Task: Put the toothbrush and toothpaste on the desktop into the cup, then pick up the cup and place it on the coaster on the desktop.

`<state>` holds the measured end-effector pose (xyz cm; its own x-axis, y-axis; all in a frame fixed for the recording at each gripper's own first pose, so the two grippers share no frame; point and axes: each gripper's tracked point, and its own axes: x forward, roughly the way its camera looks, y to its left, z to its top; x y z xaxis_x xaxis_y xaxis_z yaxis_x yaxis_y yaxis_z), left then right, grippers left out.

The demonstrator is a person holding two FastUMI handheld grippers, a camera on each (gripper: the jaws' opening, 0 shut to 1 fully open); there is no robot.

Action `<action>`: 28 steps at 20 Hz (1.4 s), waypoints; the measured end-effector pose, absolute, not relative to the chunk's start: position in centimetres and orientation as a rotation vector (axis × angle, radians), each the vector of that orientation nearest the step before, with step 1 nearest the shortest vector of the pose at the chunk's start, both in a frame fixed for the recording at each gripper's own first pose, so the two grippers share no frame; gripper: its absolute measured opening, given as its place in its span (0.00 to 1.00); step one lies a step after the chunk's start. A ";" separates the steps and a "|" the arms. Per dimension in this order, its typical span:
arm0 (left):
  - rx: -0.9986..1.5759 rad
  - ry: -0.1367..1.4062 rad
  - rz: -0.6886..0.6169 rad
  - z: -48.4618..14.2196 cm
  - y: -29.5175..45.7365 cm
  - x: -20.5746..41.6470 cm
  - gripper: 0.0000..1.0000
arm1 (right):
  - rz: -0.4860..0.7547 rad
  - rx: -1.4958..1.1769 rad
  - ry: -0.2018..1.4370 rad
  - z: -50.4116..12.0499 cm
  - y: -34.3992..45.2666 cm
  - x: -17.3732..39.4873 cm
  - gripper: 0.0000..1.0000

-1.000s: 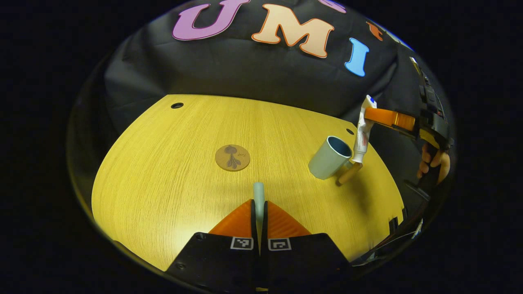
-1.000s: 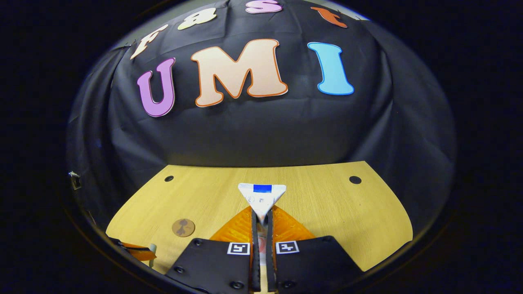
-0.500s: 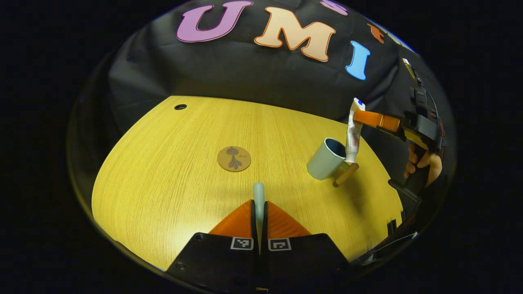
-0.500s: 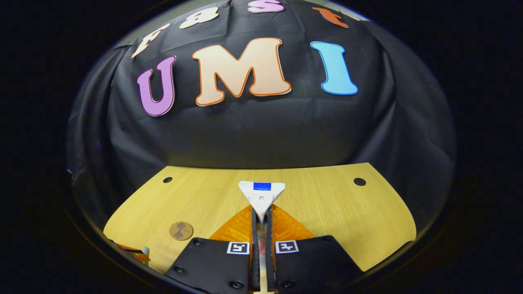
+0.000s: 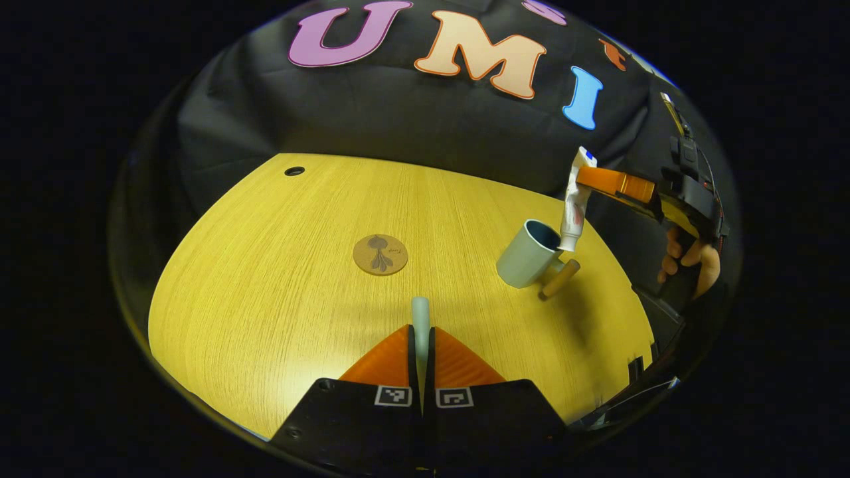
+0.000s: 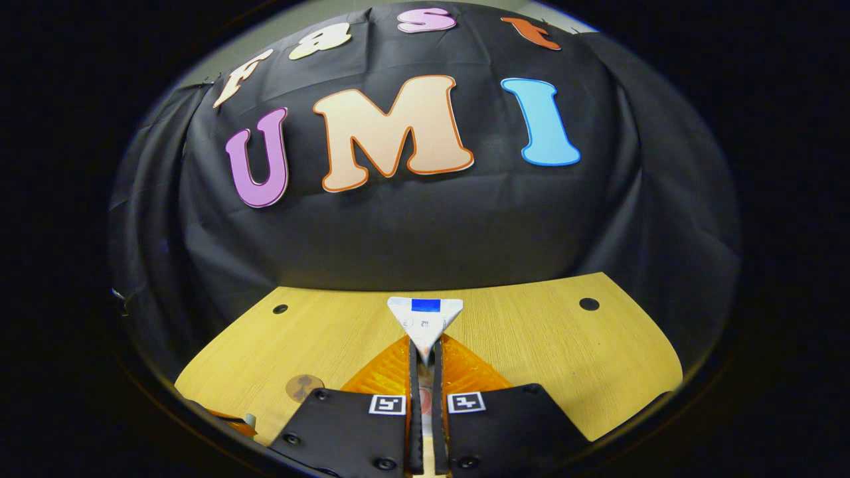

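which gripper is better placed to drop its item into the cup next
Right. The right gripper holds the white toothpaste tube upright at the pale blue cup; the left gripper, holding the toothbrush, is farther away.

The left gripper point(image 5: 421, 332) had its fingers pressed together on a thin pale stick. The right gripper point(image 6: 425, 355) pinched a flat white tube, a hand point(image 5: 690, 259) behind it.

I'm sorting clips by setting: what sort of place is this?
Most likely a staged recording booth, not a real bathroom: a black cloth wall hangs behind a bare wooden desktop, where a cup and a coaster are laid out.
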<state>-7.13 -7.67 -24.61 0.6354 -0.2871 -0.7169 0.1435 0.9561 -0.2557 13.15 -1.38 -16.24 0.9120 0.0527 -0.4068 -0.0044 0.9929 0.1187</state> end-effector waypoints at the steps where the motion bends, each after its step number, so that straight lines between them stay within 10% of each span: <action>1: -0.184 0.848 -0.246 -24.6 -7.7 -7.2 0.00 | 0.030 0.112 0.422 -16.5 -1.4 13.1 0.08; 21: -0.174 0.824 -0.248 -22.8 -8.0 -6.9 0.00 | 0.056 0.075 0.641 -25.8 0.1 9.1 0.14; 24: -0.170 0.818 -0.256 -22.4 -8.4 -6.8 0.00 | 0.081 0.093 0.642 -25.7 0.5 8.1 0.31; 28: -0.169 0.799 -0.264 -21.8 -9.0 -6.3 0.00 | 0.100 0.084 0.621 -24.9 0.0 6.3 0.87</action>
<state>-6.35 -8.98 -21.85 0.6671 -0.2959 -0.6836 0.1687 0.9539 -0.2483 6.32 -0.03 -24.94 0.8087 0.1181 -0.5763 -0.0679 0.9918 0.1079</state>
